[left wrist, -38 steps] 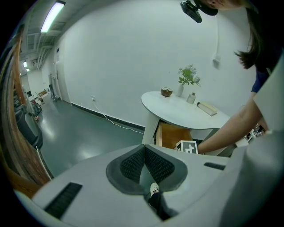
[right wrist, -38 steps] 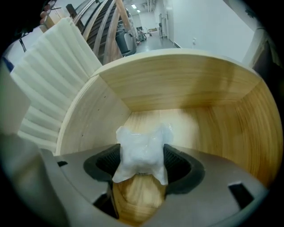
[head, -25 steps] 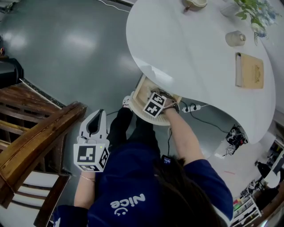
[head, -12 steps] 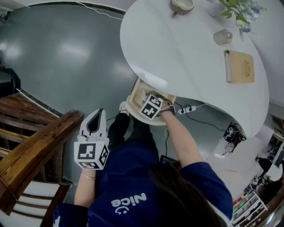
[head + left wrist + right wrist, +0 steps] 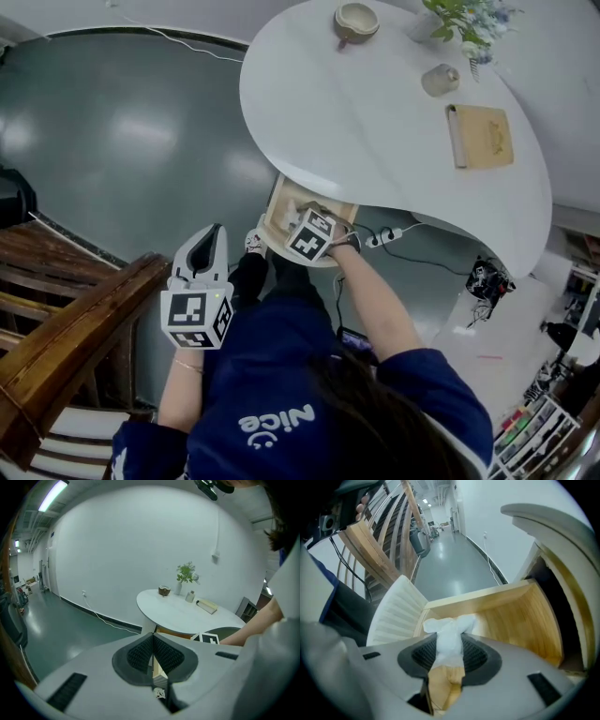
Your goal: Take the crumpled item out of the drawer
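Well, the right gripper (image 5: 308, 233) is down at the open drawer (image 5: 279, 202) that sticks out from under the edge of the round white table (image 5: 375, 112). Its own view shows the fingers (image 5: 474, 656) clamped on the crumpled item (image 5: 449, 631), a wad of white paper or cloth (which of the two is hard to say). The wad sits pinched between the dark ribbed pads, and its loose end fans out past the tips. Behind it lie the pale wooden floor and walls of the drawer (image 5: 513, 613), so the item is at the drawer's mouth. Whether it hangs clear of the wood or touches it I cannot tell. A white ribbed panel (image 5: 396, 613) closes the drawer's outer end.

The left gripper (image 5: 208, 240) is held well apart from the drawer, out over the grey floor (image 5: 131, 141) and near a wooden chair (image 5: 66, 342). Its fingers (image 5: 140, 654) are pressed together with nothing between them.

On the table top stand a small bowl (image 5: 357, 18), a leafy plant (image 5: 462, 15), a little bottle (image 5: 439, 80) and a flat tan book or board (image 5: 484, 137). All of these are well away from the drawer. A white power strip (image 5: 385, 236) lies on the floor below the table.
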